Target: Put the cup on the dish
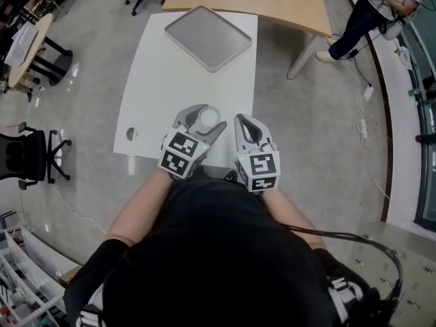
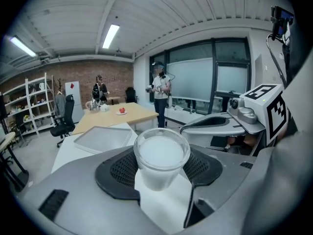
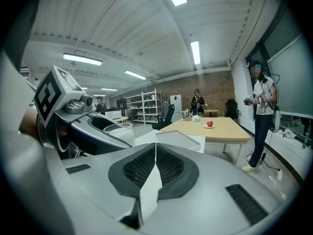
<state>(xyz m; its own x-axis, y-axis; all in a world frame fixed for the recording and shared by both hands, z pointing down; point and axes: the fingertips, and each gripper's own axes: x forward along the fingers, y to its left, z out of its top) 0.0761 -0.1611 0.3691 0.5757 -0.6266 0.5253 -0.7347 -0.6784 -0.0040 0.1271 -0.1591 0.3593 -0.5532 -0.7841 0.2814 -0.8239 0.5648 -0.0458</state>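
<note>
The left tongs clamp the cup (clear, milky inside), well short of the dish on the white surface. The right tongs, equally short of the dish, are pinched together, empty.

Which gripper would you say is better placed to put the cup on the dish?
The left gripper. Its jaws grip the cup, and the dish lies ahead on the white table; the right gripper is shut and empty.
</note>
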